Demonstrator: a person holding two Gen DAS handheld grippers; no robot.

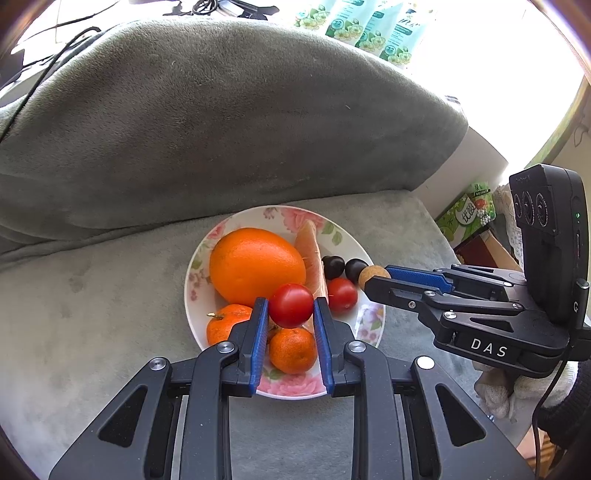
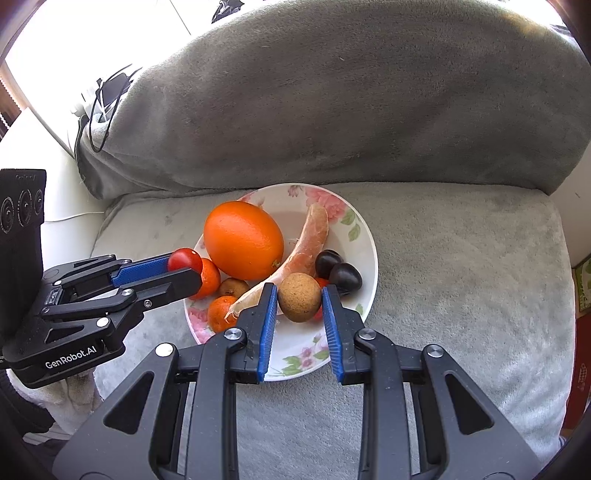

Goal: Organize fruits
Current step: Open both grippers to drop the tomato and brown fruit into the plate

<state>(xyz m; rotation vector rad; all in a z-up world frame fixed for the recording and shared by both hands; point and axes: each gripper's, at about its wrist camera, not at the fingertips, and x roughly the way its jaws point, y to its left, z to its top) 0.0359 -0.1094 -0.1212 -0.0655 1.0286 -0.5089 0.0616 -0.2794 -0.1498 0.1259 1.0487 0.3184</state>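
Note:
A flowered white plate (image 1: 364,321) (image 2: 365,236) sits on a grey cushion. It holds a big orange (image 1: 256,264) (image 2: 243,245), a grapefruit wedge (image 1: 312,251) (image 2: 303,243), small tangerines (image 1: 293,350) (image 2: 221,312), two dark plums (image 1: 332,266) (image 2: 343,275) and a cherry tomato (image 1: 342,294). My left gripper (image 1: 290,308) (image 2: 184,264) is shut on a red cherry tomato (image 1: 290,305) (image 2: 184,259) above the plate's near side. My right gripper (image 2: 299,301) (image 1: 375,277) is shut on a small brown round fruit (image 2: 299,302) (image 1: 373,275) over the plate's right side.
A big grey cushion backrest (image 1: 221,122) (image 2: 351,103) rises behind the plate. Green packages (image 1: 369,26) stand at the back right, a green box (image 1: 467,214) to the right. Cables (image 2: 107,107) lie at the back left.

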